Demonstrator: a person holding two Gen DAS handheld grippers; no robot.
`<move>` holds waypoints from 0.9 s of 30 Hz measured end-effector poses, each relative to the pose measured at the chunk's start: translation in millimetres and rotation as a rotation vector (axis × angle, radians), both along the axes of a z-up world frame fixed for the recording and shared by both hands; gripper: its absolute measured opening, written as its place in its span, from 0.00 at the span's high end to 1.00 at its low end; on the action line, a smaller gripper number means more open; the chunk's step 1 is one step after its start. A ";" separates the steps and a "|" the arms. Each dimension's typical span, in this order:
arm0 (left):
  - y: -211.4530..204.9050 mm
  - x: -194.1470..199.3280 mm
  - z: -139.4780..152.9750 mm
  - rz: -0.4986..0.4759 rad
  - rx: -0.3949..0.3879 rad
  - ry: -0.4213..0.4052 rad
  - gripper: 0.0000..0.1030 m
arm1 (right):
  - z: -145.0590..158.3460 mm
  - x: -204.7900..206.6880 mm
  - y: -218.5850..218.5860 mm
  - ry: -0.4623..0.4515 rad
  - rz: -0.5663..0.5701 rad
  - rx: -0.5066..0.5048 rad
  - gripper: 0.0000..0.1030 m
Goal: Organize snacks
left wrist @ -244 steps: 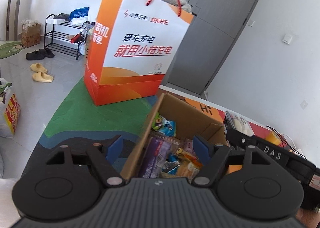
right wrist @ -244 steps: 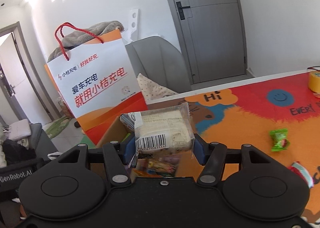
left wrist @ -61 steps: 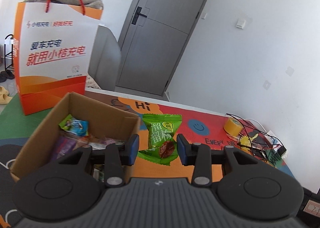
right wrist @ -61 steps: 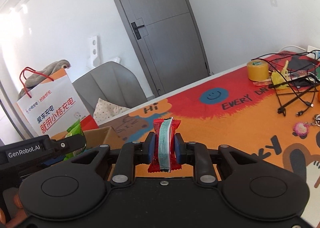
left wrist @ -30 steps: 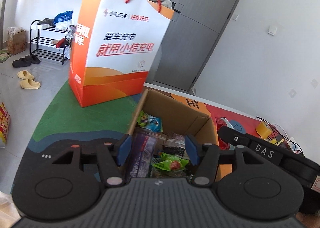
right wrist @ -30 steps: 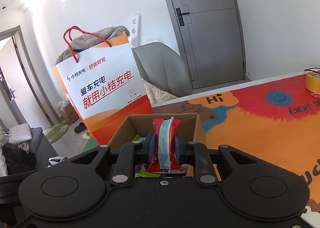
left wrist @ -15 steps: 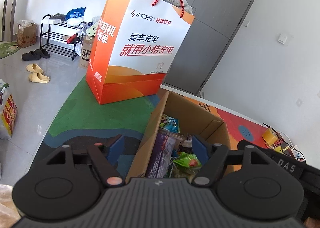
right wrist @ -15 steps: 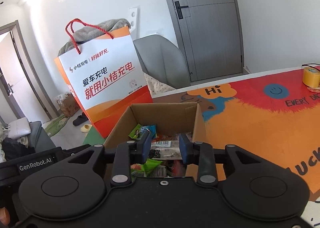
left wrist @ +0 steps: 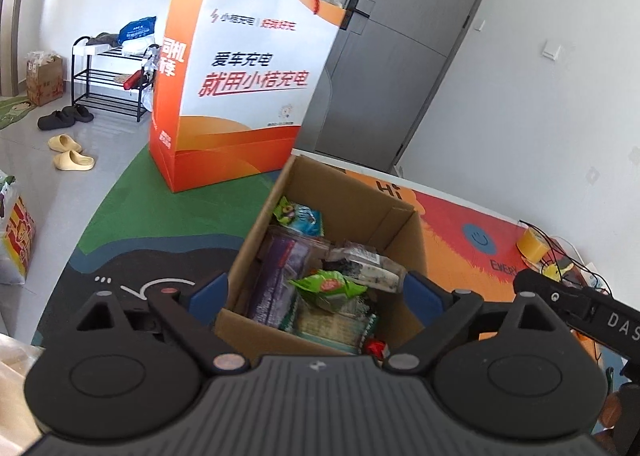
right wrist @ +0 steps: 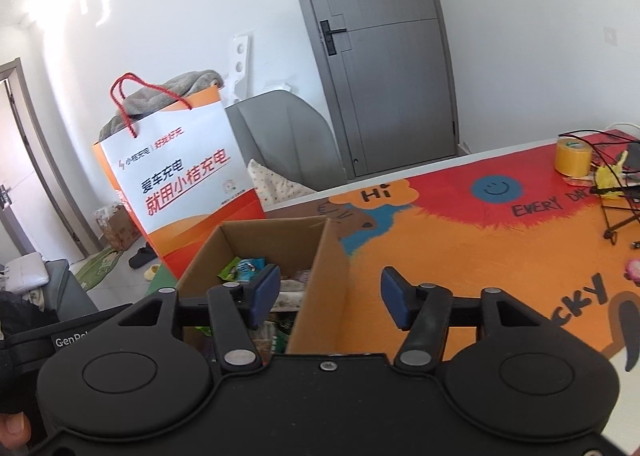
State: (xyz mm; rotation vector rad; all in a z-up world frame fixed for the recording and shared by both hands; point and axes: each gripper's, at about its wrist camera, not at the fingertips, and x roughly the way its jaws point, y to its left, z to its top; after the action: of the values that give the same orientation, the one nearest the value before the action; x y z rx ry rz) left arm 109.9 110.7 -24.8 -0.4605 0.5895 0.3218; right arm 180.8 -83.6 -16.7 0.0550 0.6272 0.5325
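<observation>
Step in hand: While both grippers hang over the cardboard box, let go cleanly, then lift clear of its walls.
Left gripper: jaws opening, very wide, empty; green snack packet lies loose in the box below.
Right gripper: jaws opening, about half wide, empty, astride the box's right wall on the counter.

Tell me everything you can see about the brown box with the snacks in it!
The cardboard box is plain brown with no lid over it, so its top is open. It sits upright on the colourful table mat, near the orange and white paper bag. Snack packets crowd the inside, a green packet lying on top.
</observation>
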 end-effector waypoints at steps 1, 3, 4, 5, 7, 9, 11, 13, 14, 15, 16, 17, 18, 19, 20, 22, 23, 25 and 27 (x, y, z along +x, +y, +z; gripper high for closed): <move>-3.3 0.2 1.5 -0.005 0.008 0.000 0.08 | 0.6 -0.2 -4.9 -0.001 -0.007 0.001 0.41; -10.2 0.0 5.2 -0.018 0.025 -0.005 0.07 | 1.1 -1.1 -15.6 -0.004 -0.022 0.003 0.39; -13.8 -0.3 7.1 -0.026 0.031 -0.008 0.05 | 1.6 -1.1 -20.1 -0.003 -0.029 0.006 0.38; -16.9 -0.5 8.9 -0.034 0.037 -0.011 0.05 | 2.0 -1.5 -24.5 -0.002 -0.035 0.010 0.37; -23.2 -0.5 12.1 -0.052 0.049 -0.013 0.04 | 2.2 -2.1 -33.8 0.003 -0.044 0.022 0.33; -28.0 -0.8 14.4 -0.072 0.055 -0.016 0.04 | 2.9 -3.0 -41.5 0.003 -0.054 0.030 0.32; -32.7 -1.8 16.1 -0.087 0.060 -0.019 0.03 | 3.7 -4.9 -49.2 -0.004 -0.066 0.036 0.27; -37.4 -2.4 17.8 -0.095 0.063 -0.014 0.03 | 4.5 -6.8 -56.5 -0.008 -0.079 0.038 0.22; -40.1 -2.5 19.1 -0.101 0.068 -0.013 0.03 | 5.2 -7.8 -60.9 -0.010 -0.084 0.040 0.21; -43.2 -3.0 21.0 -0.113 0.075 -0.017 0.03 | 5.7 -8.7 -64.5 -0.012 -0.087 0.041 0.19; -46.2 -3.9 22.7 -0.125 0.081 -0.023 0.03 | 6.3 -9.6 -68.0 -0.013 -0.089 0.042 0.18; -49.1 -4.6 24.3 -0.131 0.088 -0.025 0.03 | 6.8 -10.7 -72.3 -0.014 -0.094 0.045 0.18; -51.8 -5.2 25.7 -0.136 0.094 -0.025 0.03 | 7.4 -11.4 -76.5 -0.013 -0.099 0.049 0.16; -54.2 -5.9 27.0 -0.143 0.097 -0.026 0.03 | 8.2 -12.1 -81.0 -0.011 -0.105 0.056 0.14; -56.4 -6.5 28.0 -0.149 0.099 -0.026 0.03 | 9.0 -12.8 -85.2 -0.010 -0.110 0.063 0.13; -61.3 -8.3 30.2 -0.159 0.106 -0.025 0.03 | 11.5 -14.7 -94.4 -0.012 -0.122 0.074 0.09; -63.8 -9.0 30.9 -0.165 0.112 -0.024 0.03 | 12.8 -15.8 -98.7 -0.017 -0.127 0.077 0.07; -69.1 -10.0 31.6 -0.175 0.122 -0.017 0.03 | 15.4 -18.3 -107.5 -0.024 -0.126 0.086 0.04; -74.1 -11.0 31.6 -0.188 0.137 -0.004 0.03 | 17.7 -21.0 -115.6 -0.028 -0.123 0.089 0.02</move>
State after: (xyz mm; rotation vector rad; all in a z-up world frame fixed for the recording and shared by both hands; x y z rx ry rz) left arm 98.9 36.6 6.8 -0.2717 0.5979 0.1806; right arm 159.8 -199.2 1.0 0.1691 0.5685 0.4412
